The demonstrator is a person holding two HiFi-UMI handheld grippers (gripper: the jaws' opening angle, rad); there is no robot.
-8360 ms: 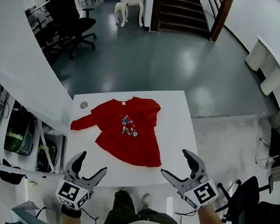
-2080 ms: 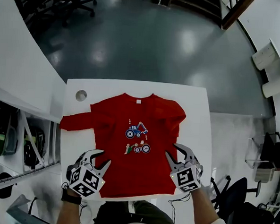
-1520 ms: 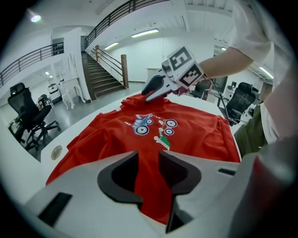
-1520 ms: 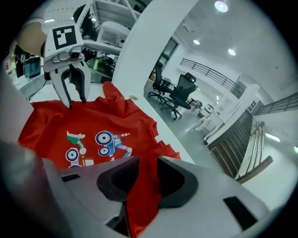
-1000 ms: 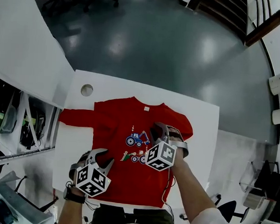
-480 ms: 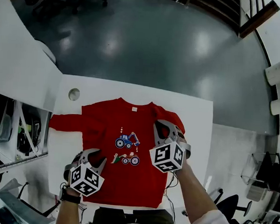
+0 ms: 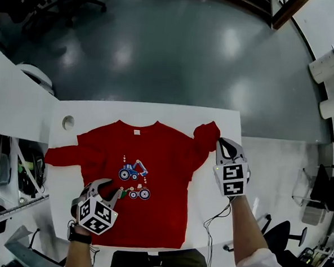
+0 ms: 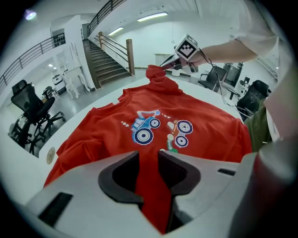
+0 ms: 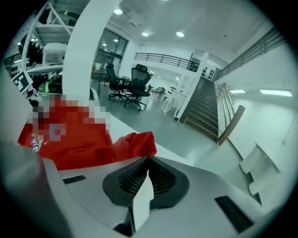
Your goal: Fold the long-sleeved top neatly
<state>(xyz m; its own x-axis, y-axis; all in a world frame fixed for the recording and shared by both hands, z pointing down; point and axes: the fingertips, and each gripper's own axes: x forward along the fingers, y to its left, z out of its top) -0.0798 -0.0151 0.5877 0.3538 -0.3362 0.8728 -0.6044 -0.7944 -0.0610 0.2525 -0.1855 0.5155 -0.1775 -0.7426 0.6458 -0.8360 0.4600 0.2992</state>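
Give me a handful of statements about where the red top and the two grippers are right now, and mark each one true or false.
1. The right gripper is shut on one sleeve of the red long-sleeved top. True.
2. The top lies with its vehicle print face down. False: the print faces up.
3. The other sleeve lies stretched out on the white table. True.
4. The left gripper hangs beyond the table edge, away from the top. False: it is over the top's lower part, jaws apart with red fabric showing between them.
5. The top is already folded in half. False: its body is spread flat.
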